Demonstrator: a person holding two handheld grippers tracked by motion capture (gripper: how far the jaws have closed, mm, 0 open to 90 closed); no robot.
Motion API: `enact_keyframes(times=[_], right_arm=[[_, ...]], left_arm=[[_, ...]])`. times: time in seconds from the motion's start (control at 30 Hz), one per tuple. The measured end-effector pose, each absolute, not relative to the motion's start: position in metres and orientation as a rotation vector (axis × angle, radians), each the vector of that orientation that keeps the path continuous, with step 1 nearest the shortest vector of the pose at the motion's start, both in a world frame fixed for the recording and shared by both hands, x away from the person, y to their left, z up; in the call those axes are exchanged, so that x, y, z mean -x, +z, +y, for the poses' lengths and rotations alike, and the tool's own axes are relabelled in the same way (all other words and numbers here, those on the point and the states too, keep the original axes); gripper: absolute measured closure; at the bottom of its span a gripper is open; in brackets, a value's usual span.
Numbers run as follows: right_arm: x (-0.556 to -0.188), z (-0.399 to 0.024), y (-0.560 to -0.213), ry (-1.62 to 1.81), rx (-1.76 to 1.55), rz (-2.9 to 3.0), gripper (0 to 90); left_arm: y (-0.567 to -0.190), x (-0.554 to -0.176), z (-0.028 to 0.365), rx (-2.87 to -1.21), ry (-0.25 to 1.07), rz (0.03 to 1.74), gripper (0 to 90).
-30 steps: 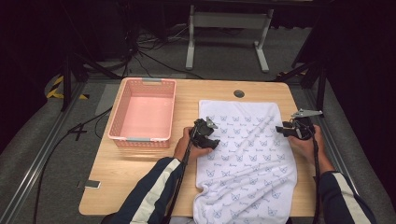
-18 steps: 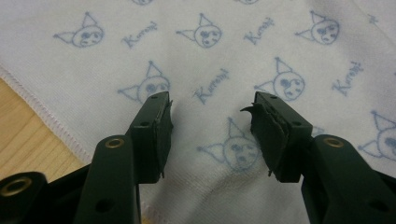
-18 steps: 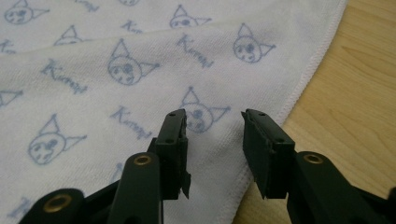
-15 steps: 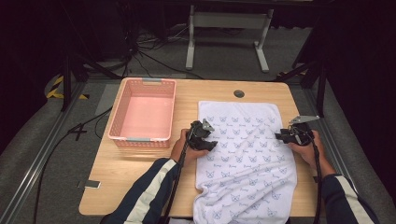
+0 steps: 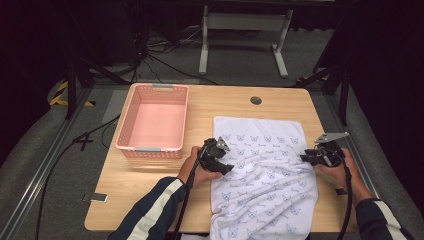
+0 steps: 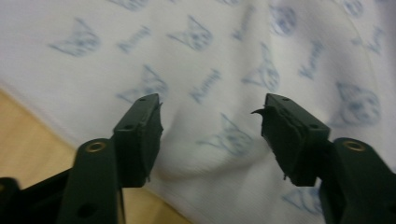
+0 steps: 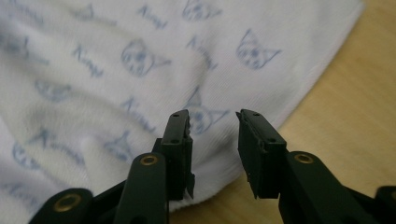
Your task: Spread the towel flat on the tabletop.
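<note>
On tabletop [image 5: 150,175]: white cat-print towel [image 5: 265,170], soft, light, limp.
Hold: side hems.
Left tool [image 6: 212,135]: just widened, empty.
Right tool [image 7: 215,140]: narrowing, empty.

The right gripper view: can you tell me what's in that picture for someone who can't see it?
Two black tongs stand open over the edge of a white towel printed with blue cat faces and words; their jaws have just been closing, with nothing pinched between them. The towel lies on a wooden table, which shows at the right.
</note>
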State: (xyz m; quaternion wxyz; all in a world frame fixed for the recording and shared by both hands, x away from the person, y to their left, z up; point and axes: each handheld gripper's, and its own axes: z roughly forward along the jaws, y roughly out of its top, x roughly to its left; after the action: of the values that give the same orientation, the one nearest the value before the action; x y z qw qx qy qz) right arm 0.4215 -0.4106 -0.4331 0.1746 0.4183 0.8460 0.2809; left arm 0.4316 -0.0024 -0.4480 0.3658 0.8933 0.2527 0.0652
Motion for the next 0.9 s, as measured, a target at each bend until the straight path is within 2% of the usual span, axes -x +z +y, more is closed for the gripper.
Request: enact_keyframes(times=[0.17, 0.2, 0.27, 0.47, 0.67, 0.9], right_arm=[[-0.455, -0.412, -0.420, 0.840, -1.230, 2.271, 54.6], [-0.463, -0.411, -0.420, 0.842, -1.231, 2.251, 51.5], [-0.476, -0.411, -0.422, 0.853, -1.254, 2.217, 51.5], [-0.501, -0.408, -0.432, 0.847, -1.324, 2.127, 44.2], [-0.515, -0.409, -0.440, 0.824, -1.400, 2.089, 42.8], [-0.528, -0.415, -0.450, 0.791, -1.489, 2.066, 36.6]], left_arm=[[-0.444, -0.456, 0.002, -2.222, 0.232, 0.783, 26.3], [-0.447, -0.465, 0.000, -2.226, 0.294, 0.809, 25.4], [-0.451, -0.476, 0.000, -2.197, 0.318, 0.872, 23.7], [-0.459, -0.504, -0.007, -2.166, 0.375, 1.001, 22.7], [-0.466, -0.520, -0.011, -2.155, 0.398, 1.078, 23.0], [-0.470, -0.534, -0.008, -2.115, 0.413, 1.119, 16.2]])
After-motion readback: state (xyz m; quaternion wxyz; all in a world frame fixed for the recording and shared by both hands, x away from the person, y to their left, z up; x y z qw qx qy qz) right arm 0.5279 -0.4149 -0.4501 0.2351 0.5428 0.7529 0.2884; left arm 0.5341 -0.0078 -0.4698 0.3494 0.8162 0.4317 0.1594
